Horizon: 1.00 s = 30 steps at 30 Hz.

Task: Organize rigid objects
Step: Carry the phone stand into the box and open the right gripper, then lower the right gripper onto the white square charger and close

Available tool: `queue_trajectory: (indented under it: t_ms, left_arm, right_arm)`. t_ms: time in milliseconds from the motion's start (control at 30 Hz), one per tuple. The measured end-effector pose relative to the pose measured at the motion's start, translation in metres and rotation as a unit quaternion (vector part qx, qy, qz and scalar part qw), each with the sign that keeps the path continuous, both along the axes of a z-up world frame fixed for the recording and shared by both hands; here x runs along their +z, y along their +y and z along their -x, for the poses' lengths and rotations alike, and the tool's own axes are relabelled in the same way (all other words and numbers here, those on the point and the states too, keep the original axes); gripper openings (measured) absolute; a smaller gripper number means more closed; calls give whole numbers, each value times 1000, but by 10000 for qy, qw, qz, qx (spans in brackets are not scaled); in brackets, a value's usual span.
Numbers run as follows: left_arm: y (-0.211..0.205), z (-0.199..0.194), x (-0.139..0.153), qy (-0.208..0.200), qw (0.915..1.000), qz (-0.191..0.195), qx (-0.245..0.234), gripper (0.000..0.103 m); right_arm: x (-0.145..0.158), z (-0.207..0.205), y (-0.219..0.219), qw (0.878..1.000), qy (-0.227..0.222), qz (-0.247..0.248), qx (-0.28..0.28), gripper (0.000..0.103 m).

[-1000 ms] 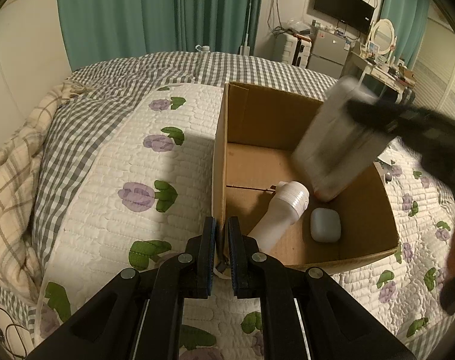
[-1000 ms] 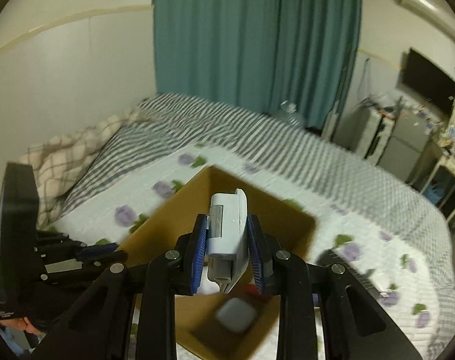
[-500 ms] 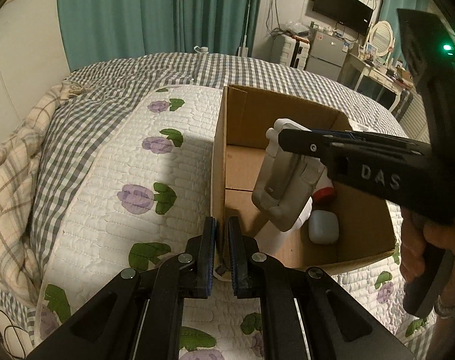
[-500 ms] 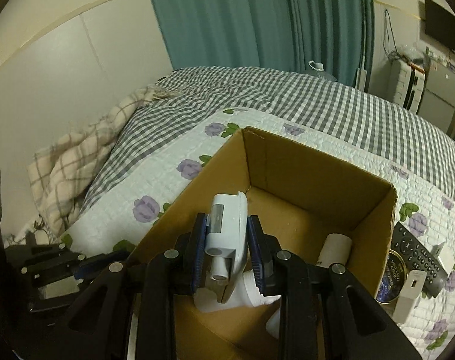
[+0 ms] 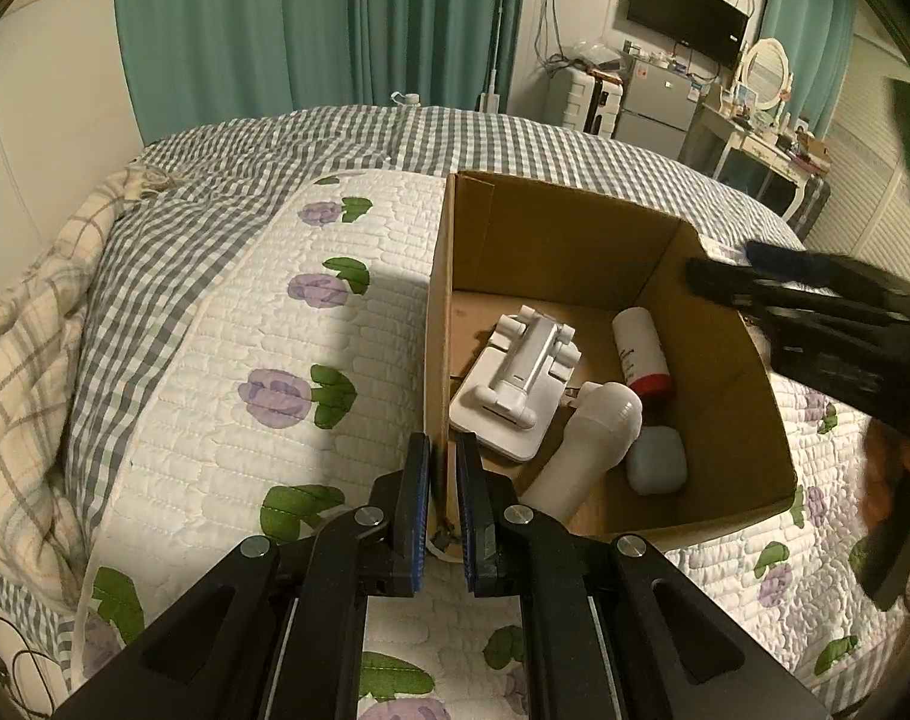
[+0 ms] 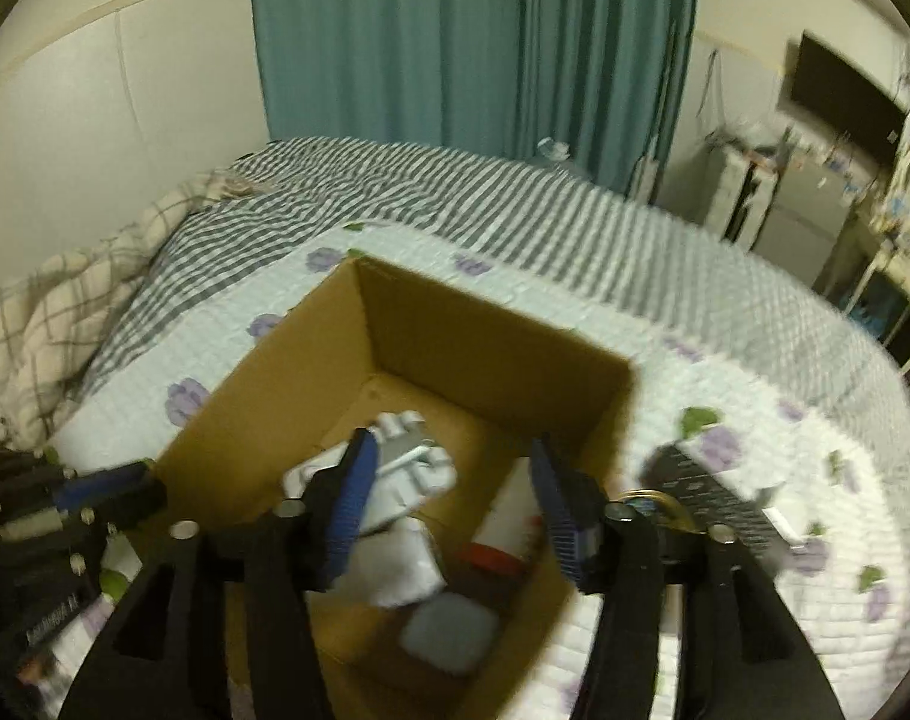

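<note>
An open cardboard box [image 5: 563, 240] stands on the bed's floral quilt. Inside lie a white folding stand [image 5: 515, 384], a white bottle with a red cap [image 5: 641, 354], a white cylinder [image 5: 587, 450] and a pale blue case [image 5: 656, 459]. My left gripper [image 5: 440, 480] is shut on the box's near left wall. Over the box [image 6: 485, 348], my right gripper [image 6: 449, 492] has its jaws opening with nothing pressed between them. The stand [image 6: 407, 468] lies on the box floor below it. From the left wrist view the right gripper [image 5: 815, 312] hovers above the box's right wall.
A black remote [image 6: 707, 492] and a round tin [image 6: 653, 504] lie on the quilt [image 5: 215, 420] right of the box. A checked blanket [image 5: 29, 360] is bunched at the left. Teal curtains, a small fridge and a dresser line the far side.
The right gripper carried the white stand down into the box and let it go. Its jaws have spread, and the stand now lies flat on the box floor. The left gripper kept its grip.
</note>
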State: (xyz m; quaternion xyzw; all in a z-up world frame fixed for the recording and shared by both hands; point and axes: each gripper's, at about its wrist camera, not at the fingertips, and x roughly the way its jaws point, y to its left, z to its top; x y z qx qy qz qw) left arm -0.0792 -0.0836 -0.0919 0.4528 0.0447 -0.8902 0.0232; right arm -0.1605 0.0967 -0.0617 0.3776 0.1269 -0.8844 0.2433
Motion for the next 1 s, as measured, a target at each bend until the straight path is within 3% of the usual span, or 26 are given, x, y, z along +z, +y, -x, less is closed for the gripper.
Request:
queue_trajectory:
  t_ms: [167,433,767,1000]
  left_arm:
    - [3,-1,1,12,10000,96,13,8]
    - [3,-2,1,2,9999,150,29,8]
    - [6,-3,2,-19,9998,215,51,8]
    - [5,-3,1,-25,9998,163,63,8]
  right_arm:
    - [35,-27,30,9970,579,-409,-303,81]
    - [60,-57,82,9857,1110,-887,-907,83]
    - [26,-52,107,9820,971,-1055,-1232,83]
    - [-31,-21,123,9823,671,-948,-1471,83]
